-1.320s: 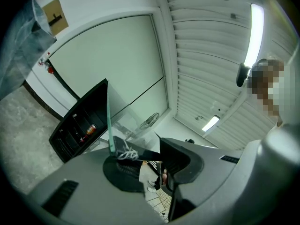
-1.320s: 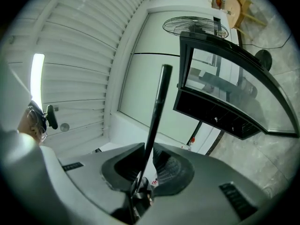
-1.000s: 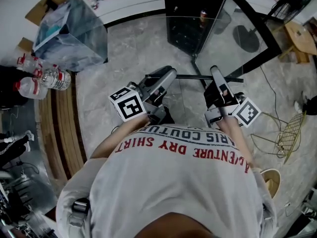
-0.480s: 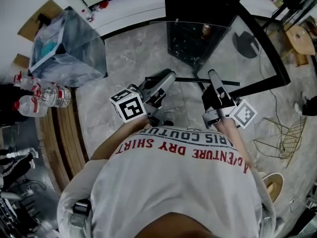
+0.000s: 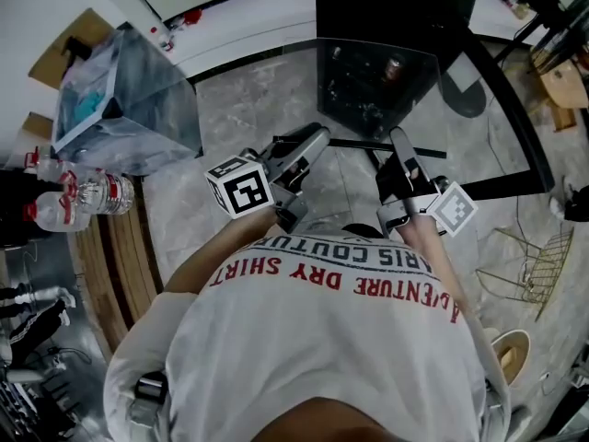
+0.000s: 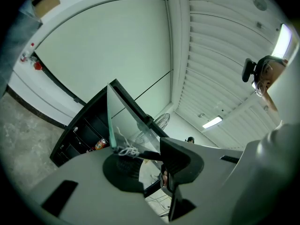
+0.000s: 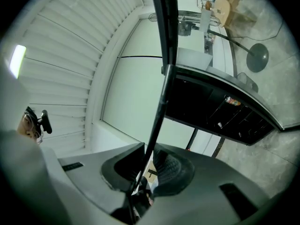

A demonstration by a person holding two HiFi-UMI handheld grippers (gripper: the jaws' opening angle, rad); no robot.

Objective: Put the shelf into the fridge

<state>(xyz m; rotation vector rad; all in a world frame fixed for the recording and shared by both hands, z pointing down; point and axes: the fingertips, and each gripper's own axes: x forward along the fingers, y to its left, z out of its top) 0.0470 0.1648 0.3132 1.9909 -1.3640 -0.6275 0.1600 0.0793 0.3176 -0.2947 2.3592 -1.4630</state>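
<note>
A clear glass shelf [image 5: 433,109] with a black front rail is held level between both grippers, in front of the open black fridge [image 5: 386,7]. My left gripper [image 5: 313,144] is shut on the shelf's near edge at the left. My right gripper [image 5: 398,144] is shut on that edge further right. In the left gripper view the glass pane [image 6: 124,121] runs down into the left gripper [image 6: 152,161]. The right gripper view shows the black rail [image 7: 161,93] passing between the pads of the right gripper [image 7: 149,165]. A can [image 5: 394,65] stands inside the fridge.
A clear plastic bin [image 5: 120,99] stands at the left, with water bottles [image 5: 87,194] beside a wooden bench [image 5: 120,256]. A gold wire rack [image 5: 529,265] lies on the floor at the right. A fan base [image 5: 465,95] and a wooden stool [image 5: 566,81] stand right of the fridge.
The fridge has come nearer and the shelf's far edge now overlaps its open front. Both grippers keep the same hold on the shelf.
</note>
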